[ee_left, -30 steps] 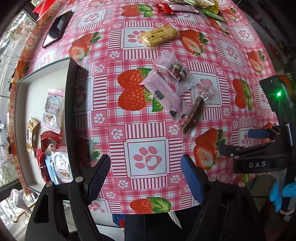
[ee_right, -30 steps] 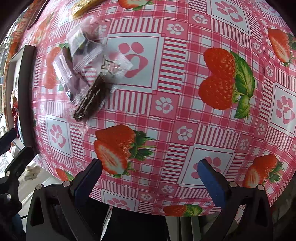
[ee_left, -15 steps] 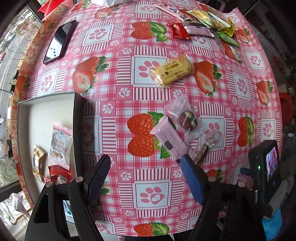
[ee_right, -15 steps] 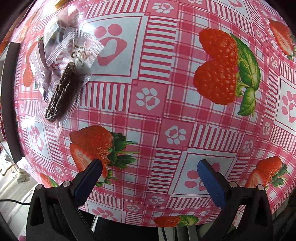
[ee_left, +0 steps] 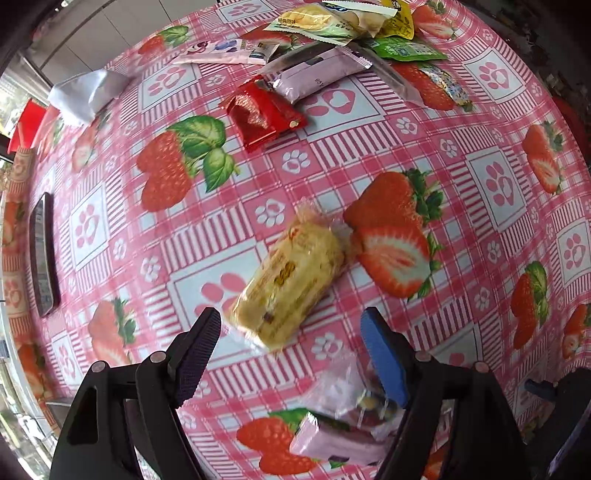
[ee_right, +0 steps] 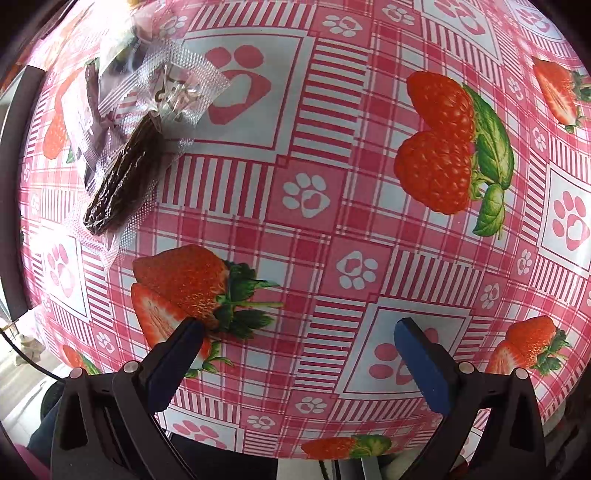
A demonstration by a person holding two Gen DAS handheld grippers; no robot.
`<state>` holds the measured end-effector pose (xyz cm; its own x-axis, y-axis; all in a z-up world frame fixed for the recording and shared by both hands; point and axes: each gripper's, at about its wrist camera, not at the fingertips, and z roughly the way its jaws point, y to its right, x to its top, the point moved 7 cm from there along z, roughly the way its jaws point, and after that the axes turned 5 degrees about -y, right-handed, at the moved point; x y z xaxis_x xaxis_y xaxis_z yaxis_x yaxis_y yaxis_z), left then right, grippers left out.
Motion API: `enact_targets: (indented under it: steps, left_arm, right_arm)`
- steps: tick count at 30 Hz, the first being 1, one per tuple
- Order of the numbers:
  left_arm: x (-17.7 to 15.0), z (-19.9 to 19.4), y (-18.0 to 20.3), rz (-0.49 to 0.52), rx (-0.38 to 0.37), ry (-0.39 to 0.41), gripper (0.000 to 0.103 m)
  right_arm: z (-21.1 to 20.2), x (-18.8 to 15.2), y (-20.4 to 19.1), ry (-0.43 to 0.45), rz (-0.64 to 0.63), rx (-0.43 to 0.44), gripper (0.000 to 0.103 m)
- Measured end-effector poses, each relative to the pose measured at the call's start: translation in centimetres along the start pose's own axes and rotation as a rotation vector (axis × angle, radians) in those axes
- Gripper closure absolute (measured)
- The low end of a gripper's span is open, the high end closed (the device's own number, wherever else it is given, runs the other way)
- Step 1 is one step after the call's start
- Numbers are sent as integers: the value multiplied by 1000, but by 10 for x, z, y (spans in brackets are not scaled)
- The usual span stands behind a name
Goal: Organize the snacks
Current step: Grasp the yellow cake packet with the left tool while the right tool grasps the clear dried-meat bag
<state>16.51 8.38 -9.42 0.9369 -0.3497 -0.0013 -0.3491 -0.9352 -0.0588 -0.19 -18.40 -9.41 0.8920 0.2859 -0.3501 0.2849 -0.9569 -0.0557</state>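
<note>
A yellow wrapped cake snack (ee_left: pixel 291 280) lies on the strawberry tablecloth (ee_left: pixel 369 155), just ahead of my left gripper (ee_left: pixel 291 328), which points down at it, open and empty. Behind its fingers lie a clear packet of chocolates (ee_left: pixel 354 398) and a pink bar (ee_left: pixel 325 439). Further off rest a red packet (ee_left: pixel 262 118), a mauve bar (ee_left: pixel 317 74) and several more snacks (ee_left: pixel 332 22). My right gripper (ee_right: pixel 295 343) hangs open above bare cloth. A dark brown stick in clear wrap (ee_right: pixel 125 173) lies up left of it, beside the pink bar (ee_right: pixel 88 122).
A phone (ee_left: pixel 42 254) lies near the table's left edge, and a white cloth (ee_left: pixel 85 94) sits at the far left. The dark rim of a tray (ee_right: pixel 14 184) shows at the left of the right wrist view. The tablecloth (ee_right: pixel 369 221) stretches right of the stick.
My left gripper has swung across the table away from the tray and dropped lower, so the yellow cake now sits just before its open fingers. The right gripper has drifted slightly closer to the cloth.
</note>
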Motion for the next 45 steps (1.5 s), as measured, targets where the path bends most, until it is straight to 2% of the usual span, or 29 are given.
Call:
enact_targets:
  steps: [4,9,10,12,14,18,23,28,32,34,35,37,40,42,45]
  left_arm:
    - [14,18,1,-7,-23,-47,21]
    - [20,19,3,2,-55,-63,22]
    - [20,19,4,4,-58,-63,25]
    - [30,20,7,6,-61,-56,37]
    - [26,14,9,6,-68,-47,64]
    - [18,8,6,-41,-97,-39,64]
    - [-21,-8,-16,-153,-89,-8,64]
    - [-81,-30,-35,-268,-81,21,64]
    - [-137,-33,-35,-348,-86,-15,64]
    - [-163,-29,-31,-398,-99,-43,64]
    - [-177,-26,-29,-419,-103,-60,64]
    - [-198,-19,-24,-449,-100,-92,64]
    - [-220,-12,-19,-483,-110,-115,64]
    - [-230,-11,-20,-506,-124,-126,64]
    - [-244,-15,-25,-501,-127,-112,64]
  right_arm:
    - [-5,-8,-1,24,0,0,0]
    - [-6,-13,2,34,-1,0,0]
    - [-7,-15,3,33,-2,0,0]
    - [-8,-18,3,34,0,0,0]
    - [-9,-18,3,32,-2,1,0]
    - [-6,-14,2,23,-6,0,0]
    - [-7,-12,3,24,-16,-3,0]
    - [-6,-12,2,36,-18,-2,0]
    - [-5,-13,1,29,-20,-1,0]
    - [-4,-13,0,-18,-39,-3,0]
    - [-3,-13,0,-43,-33,11,0]
    - [-9,-9,1,-62,31,126,0]
    - [-24,8,4,-32,147,270,0]
    - [-34,23,0,-7,185,315,0]
    - [-44,40,-14,8,208,340,0]
